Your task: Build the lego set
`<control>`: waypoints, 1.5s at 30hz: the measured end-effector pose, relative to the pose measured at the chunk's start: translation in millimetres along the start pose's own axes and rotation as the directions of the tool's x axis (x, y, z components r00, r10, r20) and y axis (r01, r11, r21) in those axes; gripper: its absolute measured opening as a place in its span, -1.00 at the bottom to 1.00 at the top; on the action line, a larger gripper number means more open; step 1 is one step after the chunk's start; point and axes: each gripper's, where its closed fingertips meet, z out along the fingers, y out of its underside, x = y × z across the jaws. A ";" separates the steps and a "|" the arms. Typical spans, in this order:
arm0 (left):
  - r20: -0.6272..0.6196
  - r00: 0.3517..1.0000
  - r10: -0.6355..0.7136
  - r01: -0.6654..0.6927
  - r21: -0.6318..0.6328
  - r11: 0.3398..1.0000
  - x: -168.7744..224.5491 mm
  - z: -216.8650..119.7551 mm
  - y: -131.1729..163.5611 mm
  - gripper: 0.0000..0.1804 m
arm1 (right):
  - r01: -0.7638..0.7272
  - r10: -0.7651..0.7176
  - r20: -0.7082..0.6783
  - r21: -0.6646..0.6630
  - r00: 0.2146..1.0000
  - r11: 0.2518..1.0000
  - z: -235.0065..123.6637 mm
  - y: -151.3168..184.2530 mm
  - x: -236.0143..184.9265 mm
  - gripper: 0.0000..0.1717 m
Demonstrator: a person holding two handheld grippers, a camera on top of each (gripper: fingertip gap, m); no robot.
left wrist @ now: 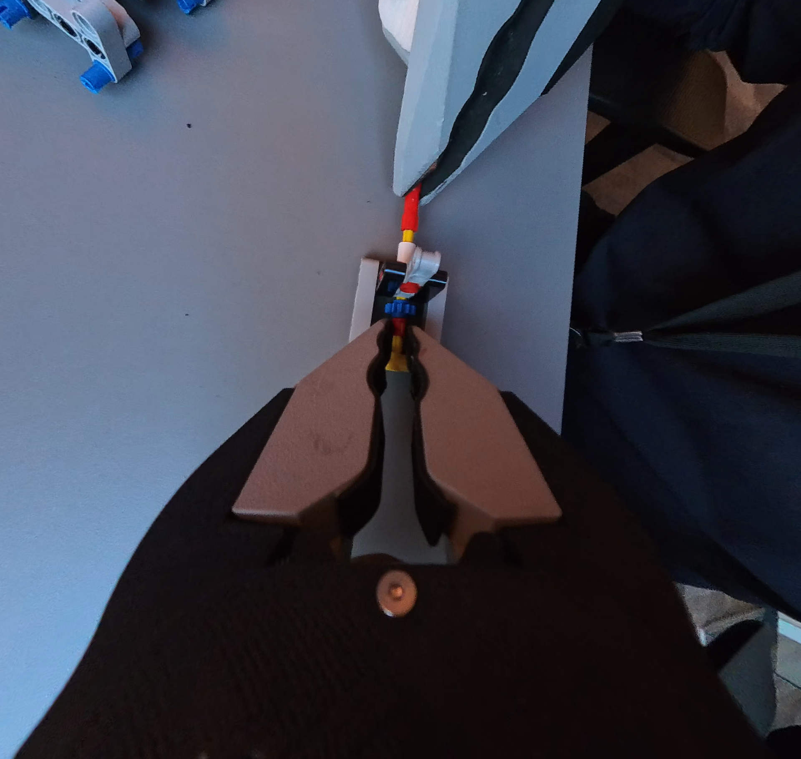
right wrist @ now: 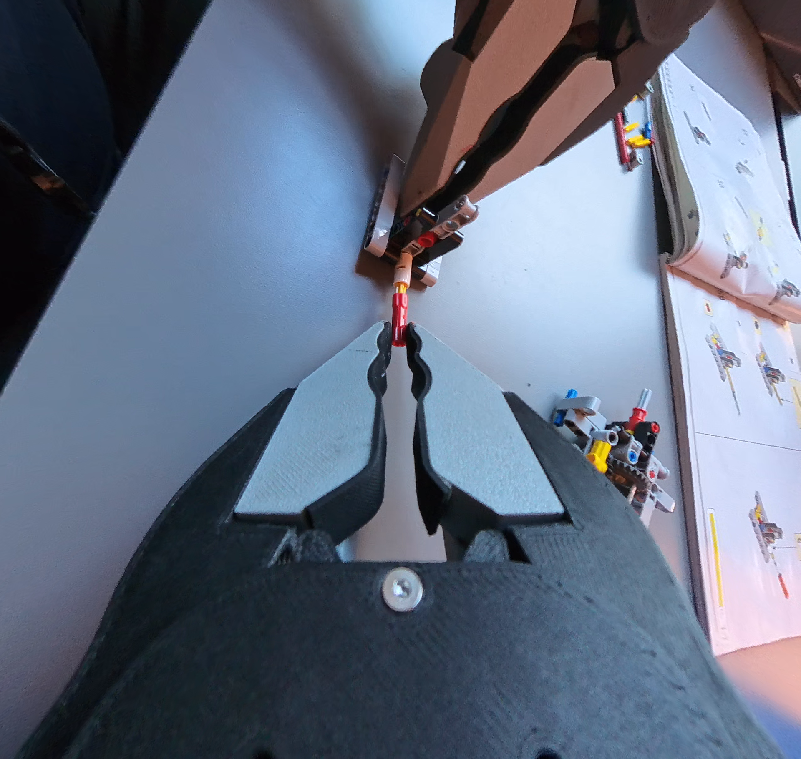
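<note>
A small brick assembly hangs between my two grippers, low over the grey table [left wrist: 173, 261]. It has a black-and-white frame [left wrist: 362, 296], a blue gear [left wrist: 401, 308], a grey connector [left wrist: 427, 263] and a tan sleeve [left wrist: 406, 252] on a yellow axle. My left gripper [left wrist: 399, 331], with brown fingers, is shut on the axle's near end, on its red and yellow parts. My right gripper [right wrist: 398, 337], with grey fingers, is shut on the red sleeve [right wrist: 398, 313] at the axle's other end. The right gripper's tip [left wrist: 414, 192] also shows in the left wrist view. The left gripper's tip [right wrist: 409, 214] also shows in the right wrist view.
A grey build with blue pins [left wrist: 82, 23] lies at the far left. Another part-built model [right wrist: 615, 448] and loose parts [right wrist: 633, 140] lie beside an open instruction booklet [right wrist: 737, 261]. The table edge [left wrist: 576, 261] runs close by, with a person's dark clothing [left wrist: 693, 348] beyond. Left tips to right tips: about 6 centimeters.
</note>
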 end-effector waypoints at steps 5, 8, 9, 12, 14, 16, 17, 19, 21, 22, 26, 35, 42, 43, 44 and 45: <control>0.004 1.000 -0.006 0.006 0.014 1.000 0.4 0.4 -0.4 -0.97 | 0.007 -0.007 -0.023 -0.014 1.000 1.000 0.1 0.9 0.7 -0.96; -0.007 1.000 -0.022 0.022 0.016 1.000 0.7 0.0 -0.2 -0.97 | 0.018 -0.019 -0.037 -0.021 0.999 1.000 0.4 0.2 -0.1 -0.96; -0.013 0.999 -0.029 0.029 0.018 0.999 0.8 -0.2 -0.1 -0.97 | 0.032 -0.033 -0.050 -0.023 0.998 0.999 0.2 -0.6 -0.1 -0.96; -0.030 0.998 -0.047 0.047 0.026 0.999 0.9 -1.3 -0.3 -0.97 | 0.082 -0.087 -0.109 -0.048 0.990 0.995 1.2 -0.4 1.7 -0.96; -0.036 0.998 -0.057 0.058 0.032 0.998 0.9 -1.5 -0.6 -0.97 | 0.113 -0.122 -0.133 -0.074 0.983 0.991 2.7 1.0 1.7 -0.96; -0.040 0.997 -0.060 0.062 0.041 0.997 1.3 -1.4 -0.9 -0.97 | 0.125 -0.137 -0.147 -0.088 0.979 0.988 3.4 1.8 2.1 -0.96; -0.045 0.997 -0.064 0.066 0.050 0.997 1.8 -1.5 -1.5 -0.97 | 0.128 -0.141 -0.158 -0.092 0.977 0.988 3.4 2.0 3.4 -0.96; -0.062 0.995 -0.074 0.078 0.064 0.995 2.9 -1.8 -2.2 -0.97 | 0.126 -0.141 -0.169 -0.096 0.975 0.987 3.3 1.7 4.4 -0.96; -0.071 0.994 -0.083 0.089 0.074 0.993 3.3 -2.1 -2.2 -0.97 | 0.129 -0.143 -0.167 -0.088 0.976 0.988 3.1 0.6 2.8 -0.96; -0.074 0.994 -0.085 0.091 0.078 0.993 3.5 -2.2 -2.2 -0.97 | 0.126 -0.139 -0.167 -0.083 0.976 0.989 3.0 0.2 2.5 -0.96; -0.057 0.996 -0.071 0.075 0.072 0.995 3.5 -1.7 -2.0 -0.97 | 0.144 -0.161 -0.175 -0.107 0.971 0.984 4.2 0.7 1.6 -0.97; -0.044 0.997 -0.067 0.066 -0.012 0.998 7.2 -0.3 2.7 -0.98 | 0.370 -0.431 -0.209 -0.277 0.878 0.887 5.1 -2.0 -5.1 -0.97; -0.041 0.987 -0.157 0.157 -0.013 0.988 6.2 0.5 1.5 -0.99 | 0.336 -0.398 -0.154 -0.319 0.904 0.886 3.1 -3.7 -16.2 -0.97; -0.039 0.985 -0.166 0.165 -0.011 0.986 6.0 0.8 0.8 -0.99 | 0.315 -0.374 -0.148 -0.312 0.916 0.896 2.6 -3.0 -16.1 -0.97; -0.037 0.984 -0.174 0.173 -0.007 0.985 5.5 1.0 0.2 -0.99 | 0.293 -0.349 -0.148 -0.306 0.925 0.906 2.3 -2.0 -15.0 -0.97; -0.030 0.983 -0.181 0.181 -0.002 0.984 4.6 1.0 -0.4 -0.99 | 0.273 -0.326 -0.148 -0.295 0.934 0.916 2.1 -1.2 -14.3 -0.96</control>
